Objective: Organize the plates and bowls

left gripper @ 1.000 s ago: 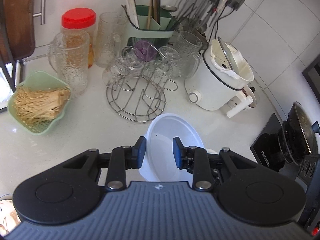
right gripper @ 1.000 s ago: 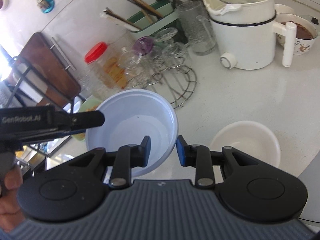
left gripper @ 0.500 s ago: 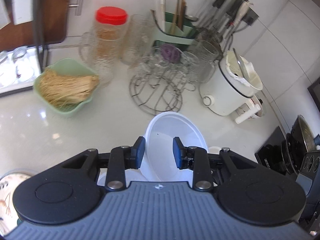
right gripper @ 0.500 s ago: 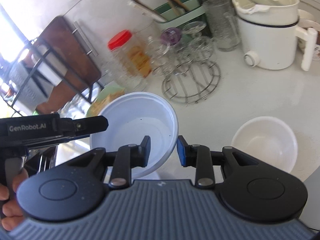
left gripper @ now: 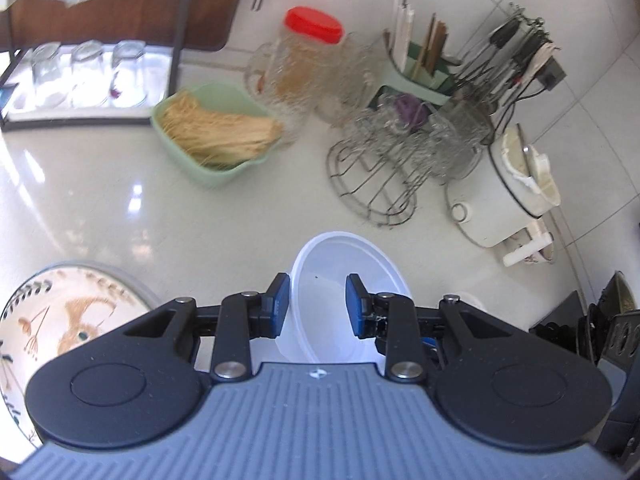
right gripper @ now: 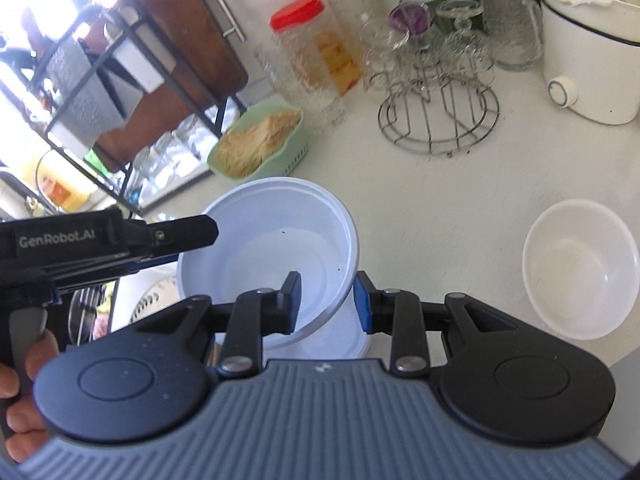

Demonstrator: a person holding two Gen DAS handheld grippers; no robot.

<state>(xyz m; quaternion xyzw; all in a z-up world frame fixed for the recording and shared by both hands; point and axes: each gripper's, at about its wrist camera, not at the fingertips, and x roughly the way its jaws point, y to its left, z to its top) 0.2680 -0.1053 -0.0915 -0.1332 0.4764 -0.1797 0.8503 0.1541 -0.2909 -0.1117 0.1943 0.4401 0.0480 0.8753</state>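
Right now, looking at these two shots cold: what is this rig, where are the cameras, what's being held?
There is no robot here. A person's hand holds a handheld pair of tongs, and the other hand, out of view, holds a second pair. Each pair carries a wide-angle camera looking along its two fingers, so each picture shows its own tongs at the bottom.

One picture is from the left tongs, the other from the right tongs. Both appear to grip the rim of the same translucent white bowl, held tilted above the counter.

On the counter are a patterned plate, a green basket of dry noodles, a red-lidded jar, a wire rack of glasses, a white cooker and an empty white bowl.
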